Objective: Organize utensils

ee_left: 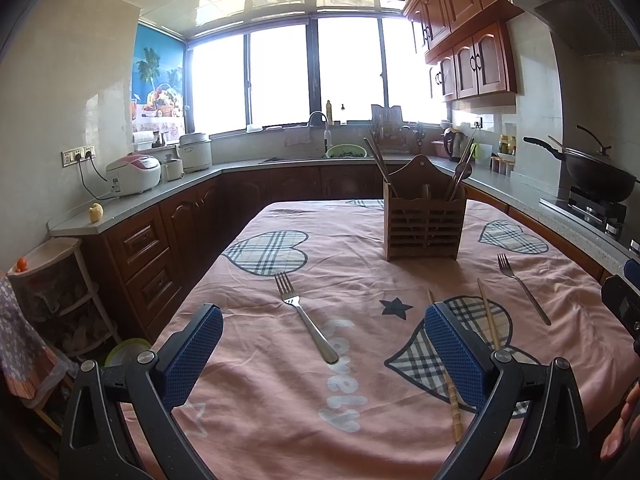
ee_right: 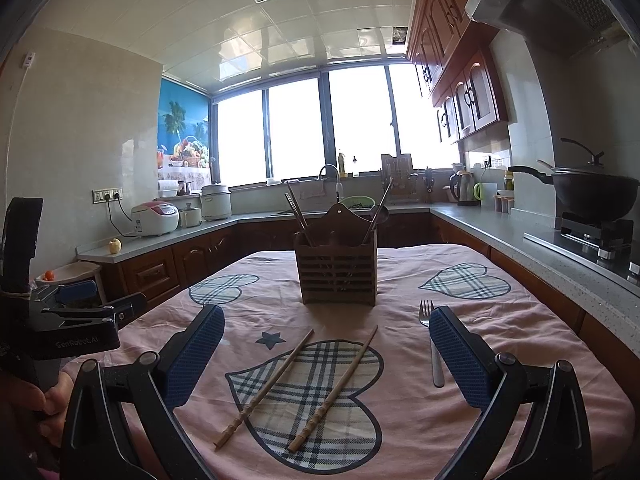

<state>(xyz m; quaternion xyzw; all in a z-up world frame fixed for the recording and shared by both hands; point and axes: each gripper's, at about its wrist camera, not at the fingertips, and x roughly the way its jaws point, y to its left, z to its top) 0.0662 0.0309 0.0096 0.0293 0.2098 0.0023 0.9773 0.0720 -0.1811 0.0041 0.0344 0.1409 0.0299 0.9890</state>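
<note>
Two hand-held grippers hover with jaws spread wide and empty: the left gripper (ee_left: 324, 354) over the near-left fork (ee_left: 306, 318), the right gripper (ee_right: 326, 354) over two wooden chopsticks (ee_right: 266, 386) lying apart, a second fork (ee_right: 434, 344) just beside its right finger, the slatted wooden utensil holder (ee_right: 338, 276) farther back. The likely trouble is thin, flat pieces on soft cloth: the pads may snag the fabric, or a chopstick may roll or tilt in the grip. The pink heart-print tablecloth (ee_right: 480, 320) covers a table in a bright kitchen with wooden cabinets.
</note>
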